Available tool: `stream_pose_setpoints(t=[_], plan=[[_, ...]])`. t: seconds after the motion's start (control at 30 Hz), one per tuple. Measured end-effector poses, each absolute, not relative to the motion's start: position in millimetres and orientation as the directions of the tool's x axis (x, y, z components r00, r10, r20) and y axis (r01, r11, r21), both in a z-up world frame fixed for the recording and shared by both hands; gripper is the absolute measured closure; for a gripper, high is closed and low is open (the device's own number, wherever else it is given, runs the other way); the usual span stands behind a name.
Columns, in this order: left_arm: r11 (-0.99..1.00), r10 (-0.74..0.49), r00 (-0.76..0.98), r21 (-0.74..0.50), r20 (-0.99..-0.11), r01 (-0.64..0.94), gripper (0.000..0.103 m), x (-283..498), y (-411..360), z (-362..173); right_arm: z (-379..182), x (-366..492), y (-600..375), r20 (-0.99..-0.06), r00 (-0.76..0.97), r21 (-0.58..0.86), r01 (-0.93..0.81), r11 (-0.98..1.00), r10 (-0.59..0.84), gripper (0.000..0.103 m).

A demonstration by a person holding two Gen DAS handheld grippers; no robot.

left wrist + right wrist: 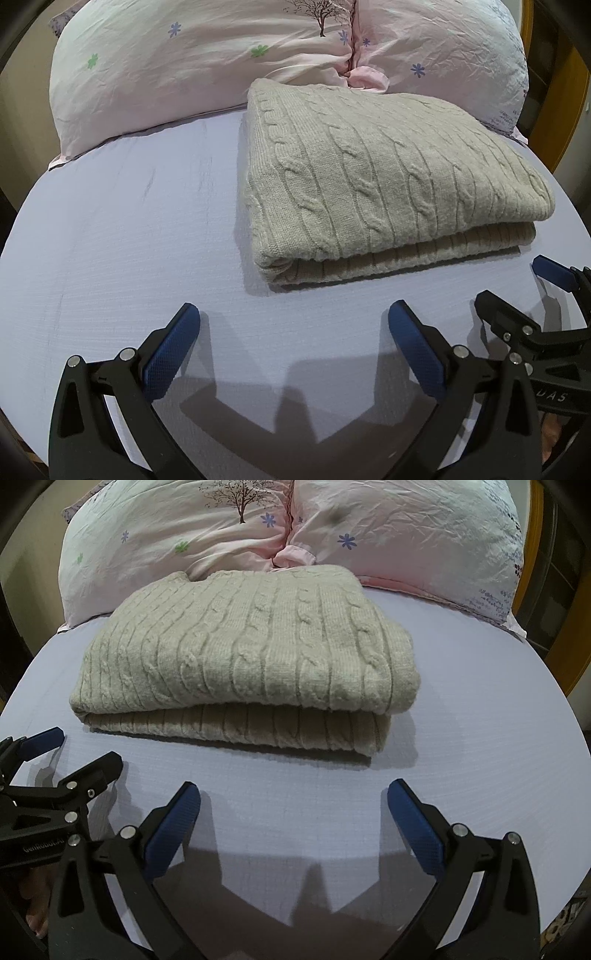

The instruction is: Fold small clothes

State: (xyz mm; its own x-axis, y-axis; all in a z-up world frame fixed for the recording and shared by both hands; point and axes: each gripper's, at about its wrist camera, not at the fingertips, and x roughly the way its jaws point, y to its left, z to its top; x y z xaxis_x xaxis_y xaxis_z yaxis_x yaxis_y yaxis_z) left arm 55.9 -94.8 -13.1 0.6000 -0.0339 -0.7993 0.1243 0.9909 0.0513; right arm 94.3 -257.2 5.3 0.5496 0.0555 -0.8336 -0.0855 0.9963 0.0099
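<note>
A beige cable-knit sweater [373, 184] lies folded in a thick rectangle on the lilac bed sheet [122, 236]. It also shows in the right wrist view [243, 657], lying on the sheet [480, 716]. My left gripper [293, 317] is open and empty, hovering over the sheet a little in front of the sweater's near edge. My right gripper [293, 795] is open and empty, also just in front of the sweater. Each gripper shows in the other's view: the right one [517, 291] at the right edge, the left one [81, 749] at the left edge.
Two pale pink floral pillows [192, 59] [443, 48] lean behind the sweater, touching its far edge; they also show in the right wrist view [177, 535] [406, 535]. A wooden frame [554, 609] stands at the right.
</note>
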Motion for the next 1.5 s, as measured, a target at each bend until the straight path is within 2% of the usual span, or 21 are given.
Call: stream_pose_setpoints(t=[1.5], plan=[[0.995, -0.013, 0.604, 0.052, -0.797, 0.090, 0.001, 56.6, -87.0, -14.9, 5.4, 96.1, -257.4, -0.835, 0.549, 0.007, -0.077, 0.997, 0.048, 0.002]])
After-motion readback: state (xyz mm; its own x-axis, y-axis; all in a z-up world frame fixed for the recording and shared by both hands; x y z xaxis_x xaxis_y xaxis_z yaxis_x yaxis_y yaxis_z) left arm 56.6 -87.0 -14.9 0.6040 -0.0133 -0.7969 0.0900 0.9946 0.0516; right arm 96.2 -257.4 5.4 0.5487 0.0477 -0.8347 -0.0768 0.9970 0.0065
